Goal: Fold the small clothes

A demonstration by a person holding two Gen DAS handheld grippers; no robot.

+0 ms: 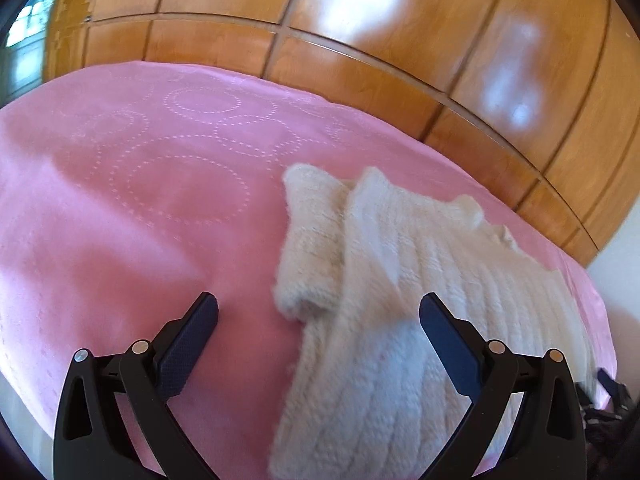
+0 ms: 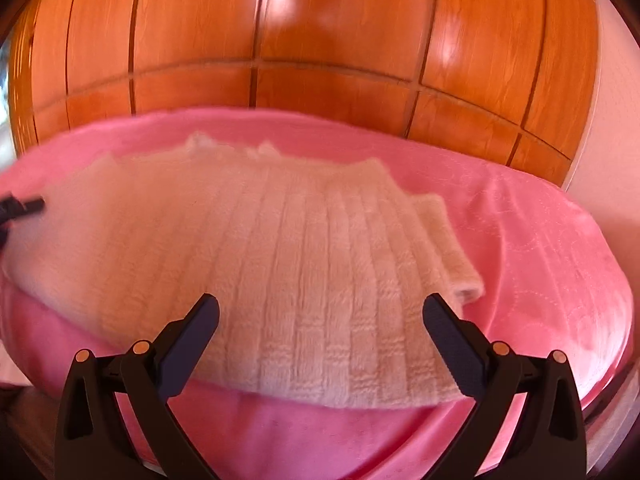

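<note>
1. Black fingers of the right hand-held gripper [image 2: 320, 316] sit nearest, spread wide over the near hem of the cream knitted sweater [image 2: 280, 264] and pinching nothing. The left hand-held gripper [image 1: 318, 314] is likewise spread and empty, at the sweater's left side.

2. Biggest worry, to my eye: the pink bedspread [image 2: 540, 240] under the sweater is soft and loose. A low grab could pinch bedspread along with knit and drag both.

3. The sweater lies flat across the middle of the bed, ribs running near to far. Thick, fluffy knit like this probably sags and stretches, so lifting one side alone could skew the fold.

4. One sleeve [image 1: 308, 240] is already laid inward at the left, and another folded strip [image 2: 444, 248] shows at the right edge. Catching only the top layer might pull these open.

5. Both views are blurred, so exact edges are hard to judge; a misjudged closing could miss the hem.
</note>
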